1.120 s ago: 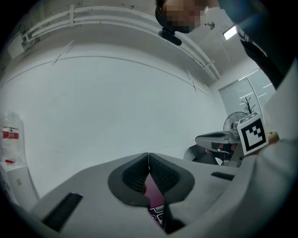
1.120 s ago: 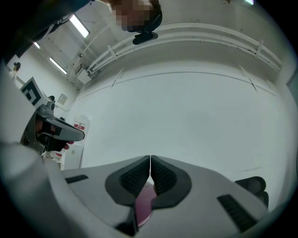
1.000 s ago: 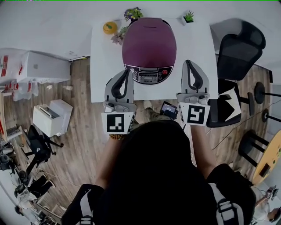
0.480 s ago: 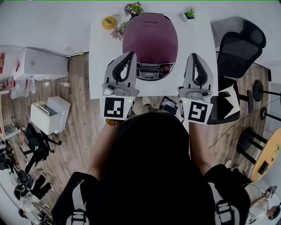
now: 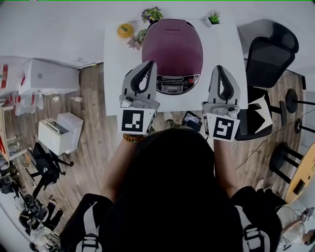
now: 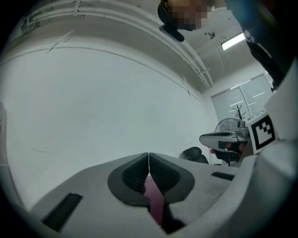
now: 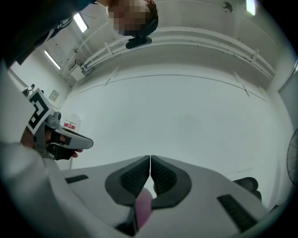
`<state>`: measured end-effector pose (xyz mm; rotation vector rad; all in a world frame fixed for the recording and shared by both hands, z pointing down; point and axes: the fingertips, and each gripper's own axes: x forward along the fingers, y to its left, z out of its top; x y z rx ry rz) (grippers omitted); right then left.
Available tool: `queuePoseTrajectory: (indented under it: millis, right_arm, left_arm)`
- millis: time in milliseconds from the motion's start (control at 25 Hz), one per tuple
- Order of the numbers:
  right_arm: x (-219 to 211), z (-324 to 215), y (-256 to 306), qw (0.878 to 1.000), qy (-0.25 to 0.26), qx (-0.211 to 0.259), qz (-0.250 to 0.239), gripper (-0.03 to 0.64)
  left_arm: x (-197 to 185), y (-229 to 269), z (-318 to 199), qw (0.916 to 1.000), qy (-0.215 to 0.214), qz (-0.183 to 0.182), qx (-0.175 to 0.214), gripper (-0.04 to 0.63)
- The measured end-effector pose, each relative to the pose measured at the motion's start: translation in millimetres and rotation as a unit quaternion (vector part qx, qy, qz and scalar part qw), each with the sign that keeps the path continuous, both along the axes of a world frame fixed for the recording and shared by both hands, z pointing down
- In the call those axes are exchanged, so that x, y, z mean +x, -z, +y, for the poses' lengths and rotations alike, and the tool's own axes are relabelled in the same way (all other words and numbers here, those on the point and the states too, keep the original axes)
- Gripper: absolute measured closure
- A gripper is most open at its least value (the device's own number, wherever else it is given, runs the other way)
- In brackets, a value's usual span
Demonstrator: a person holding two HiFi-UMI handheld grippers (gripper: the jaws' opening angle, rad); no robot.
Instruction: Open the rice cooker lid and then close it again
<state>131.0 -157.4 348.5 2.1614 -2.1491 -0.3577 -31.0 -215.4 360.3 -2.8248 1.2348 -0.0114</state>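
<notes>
Left tool point(image 5: 149, 65), right tool point(image 5: 219, 69): both clenched, empty, just beside front corners of round purple rice cooker point(image 5: 172, 47). Cooker sits mid white counter point(image 5: 115, 74), lid down. Judged: nothing done yet; opening and closing both left.

A white table point(image 5: 112, 74) fills the upper middle of the head view. At its far edge sit a yellow round object point(image 5: 124, 30) (possibly a fruit), a flowering plant point(image 5: 151, 14) and a small green potted plant point(image 5: 213, 18). A black office chair point(image 5: 268, 59) stands at the upper right. A white box point(image 5: 48, 76) rests on the wooden floor point(image 5: 93, 147) at left.
</notes>
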Motion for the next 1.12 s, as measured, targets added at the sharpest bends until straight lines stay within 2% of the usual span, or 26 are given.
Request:
queuePoseTrajectory:
  millis: [360, 600, 760, 960, 1040, 1120]
  right_arm:
    - [-14.0, -10.3, -3.8, 1.0, 0.027, -0.009, 0.002, 0.588]
    - [-30.0, -18.8, -27.1, 0.995, 0.083, -0.059, -0.01, 0.588]
    - [-38.1, -23.7, -58.7, 0.983, 0.131, -0.125, -0.035, 0.588]
    - [-51.2, -24.7, -88.7, 0.965, 0.176, -0.192, -0.02, 0.588]
    - [-59.5, -25.0, -102.7, 0.954, 0.199, -0.225, -0.024, 0.588]
    - [-65.0, -24.5, -117.7, 0.942, 0.211, -0.26, -0.021, 0.588]
  left_arm:
    - [-3.4, -15.8, -6.3, 0.9998, 0.008, -0.01, -0.018, 0.571]
    - [4.1, -34.4, -6.0, 0.9988, -0.011, -0.033, -0.033, 0.571]
    - [9.9, -52.5, -7.4, 0.9965, -0.027, -0.057, -0.054, 0.571]
    - [18.5, -75.2, -9.1, 0.9911, -0.044, -0.087, -0.091, 0.571]
    - [22.2, -87.3, -8.1, 0.9869, -0.055, -0.107, -0.108, 0.571]
    - [27.6, -103.3, -3.7, 0.9792, -0.076, -0.134, -0.132, 0.571]
